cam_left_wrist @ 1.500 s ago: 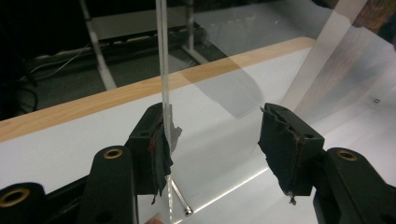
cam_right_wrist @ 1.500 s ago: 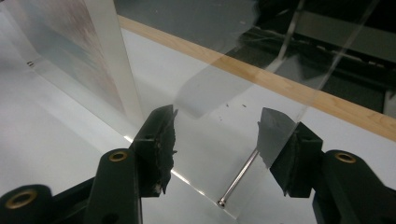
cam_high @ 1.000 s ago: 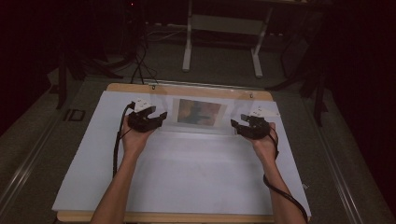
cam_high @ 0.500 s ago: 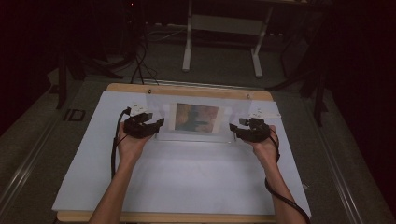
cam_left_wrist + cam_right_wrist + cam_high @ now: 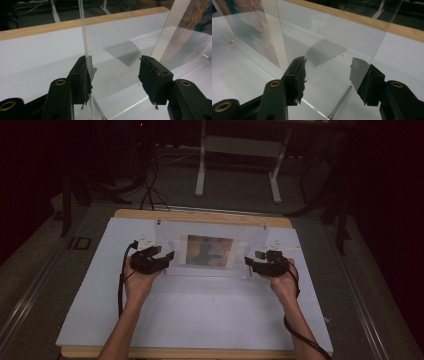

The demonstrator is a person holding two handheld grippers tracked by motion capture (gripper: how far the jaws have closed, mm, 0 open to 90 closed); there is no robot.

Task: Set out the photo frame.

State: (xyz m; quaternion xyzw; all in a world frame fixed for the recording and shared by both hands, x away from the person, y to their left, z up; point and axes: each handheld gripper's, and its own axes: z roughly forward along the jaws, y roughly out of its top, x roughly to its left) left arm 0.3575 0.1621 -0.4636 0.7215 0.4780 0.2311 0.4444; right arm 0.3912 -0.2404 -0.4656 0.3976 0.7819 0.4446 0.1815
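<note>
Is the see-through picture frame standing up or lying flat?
Standing up. The clear frame rises off the white table, its picture facing the person.

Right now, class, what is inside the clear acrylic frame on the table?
Inside the clear acrylic frame sits a colourful picture, seen through the panel. What it depicts is too blurred to tell, and its back face is hidden. The frame rests on the white table.

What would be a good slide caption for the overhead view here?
A person's two hand-held grippers, left and right, flank a clear acrylic picture frame on a white table.
</note>
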